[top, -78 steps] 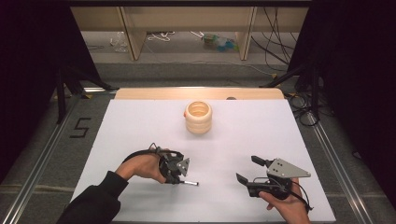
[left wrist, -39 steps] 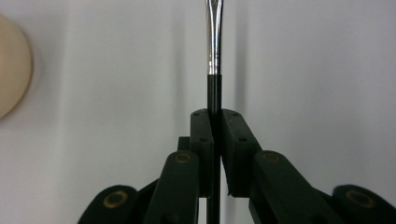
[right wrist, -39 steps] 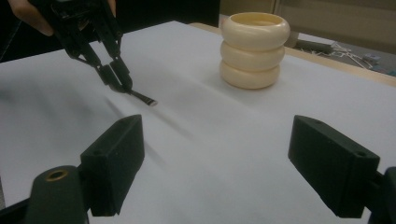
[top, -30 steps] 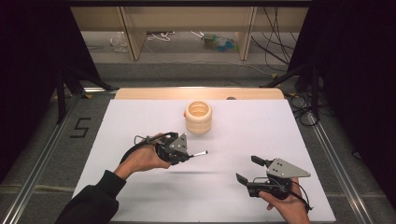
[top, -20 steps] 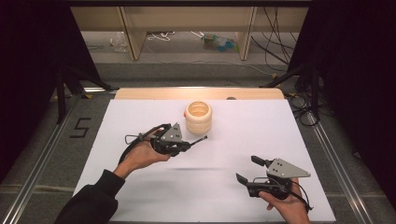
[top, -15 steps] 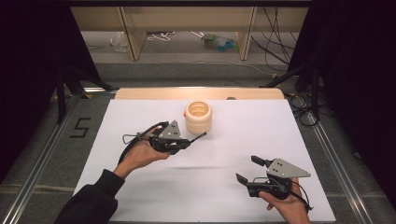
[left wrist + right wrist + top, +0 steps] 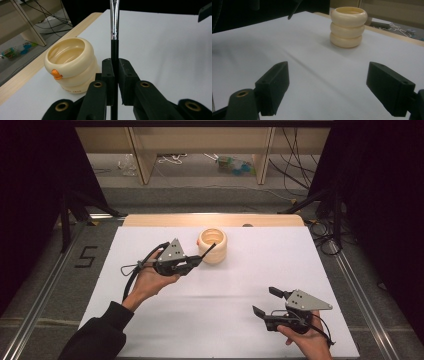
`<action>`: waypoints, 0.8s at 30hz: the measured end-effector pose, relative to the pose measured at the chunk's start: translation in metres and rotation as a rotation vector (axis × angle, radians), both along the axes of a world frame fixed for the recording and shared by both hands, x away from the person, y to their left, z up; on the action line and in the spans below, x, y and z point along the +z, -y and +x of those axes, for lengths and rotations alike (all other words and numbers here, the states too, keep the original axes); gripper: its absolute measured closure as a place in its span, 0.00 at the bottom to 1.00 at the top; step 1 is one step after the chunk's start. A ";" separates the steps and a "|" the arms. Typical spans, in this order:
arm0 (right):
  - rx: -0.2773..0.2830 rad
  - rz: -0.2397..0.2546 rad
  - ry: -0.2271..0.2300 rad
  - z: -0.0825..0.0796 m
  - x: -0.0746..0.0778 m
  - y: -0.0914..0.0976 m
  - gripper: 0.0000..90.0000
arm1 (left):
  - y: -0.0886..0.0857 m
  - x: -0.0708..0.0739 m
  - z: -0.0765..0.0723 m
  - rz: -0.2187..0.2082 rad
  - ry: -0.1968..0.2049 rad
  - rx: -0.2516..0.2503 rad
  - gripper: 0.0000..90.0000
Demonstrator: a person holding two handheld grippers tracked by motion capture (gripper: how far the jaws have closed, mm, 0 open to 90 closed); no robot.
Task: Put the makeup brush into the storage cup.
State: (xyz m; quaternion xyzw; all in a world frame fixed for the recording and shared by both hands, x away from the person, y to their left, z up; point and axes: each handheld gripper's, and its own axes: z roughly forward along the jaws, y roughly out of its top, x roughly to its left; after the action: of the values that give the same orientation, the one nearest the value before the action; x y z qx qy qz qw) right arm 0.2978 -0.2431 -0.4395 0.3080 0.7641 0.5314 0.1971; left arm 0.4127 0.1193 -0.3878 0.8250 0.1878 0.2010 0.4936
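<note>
**Two grippers, one thin brush clamped in the left**

Left gripper (image 7: pixel 194 262), carried in the left hand (image 7: pixel 150 280) and raised off the white table sheet (image 7: pixel 250 270), with the grey plate on top tipped up. Jaws pressed together on the black handle of a slim paintbrush with a silver metal ferrule (image 7: pixel 114 22). Shaft running straight out ahead between the pads and upward out of the left gripper view; bristles not seen there.

Probably light and stiff, with a round, smooth handle, so likely to swivel or slip between flat pads. Best hold judged to be on the black handle just behind the ferrule, much as now.

Just ahead of these jaws and a little to their left, a cream-coloured pot of three stacked rings with a small orange knob (image 7: pixel 71 65), upright on the sheet, mouth open. From the high view, far end of the brush lying across the pot's near side; whether over the opening or only in front of it, cannot tell.

Pot probably rigid and light, so apt to slide or tip if nudged by the brush. Safest grip judged across the ribbed body.

Right gripper (image 7: pixel 268 302), held low over the sheet in the right hand (image 7: pixel 305 340), jaws wide apart with nothing between them, pointed toward the pot, well apart from it.
</note>
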 end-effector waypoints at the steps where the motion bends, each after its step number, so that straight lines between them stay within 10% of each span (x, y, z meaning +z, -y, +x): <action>1: -0.004 -0.007 0.024 0.001 0.000 0.001 0.22 | -0.001 0.001 0.000 -0.015 0.012 0.006 0.93; 24: -0.012 -0.024 0.011 0.001 0.000 0.002 0.22 | -0.011 0.006 0.004 -0.201 0.049 0.091 0.93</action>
State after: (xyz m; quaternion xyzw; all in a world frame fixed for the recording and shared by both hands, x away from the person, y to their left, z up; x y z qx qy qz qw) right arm 0.2985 -0.2448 -0.4392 0.3071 0.7675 0.5228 0.2080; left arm 0.4165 0.1298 -0.3822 0.7568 0.2321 0.2234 0.5687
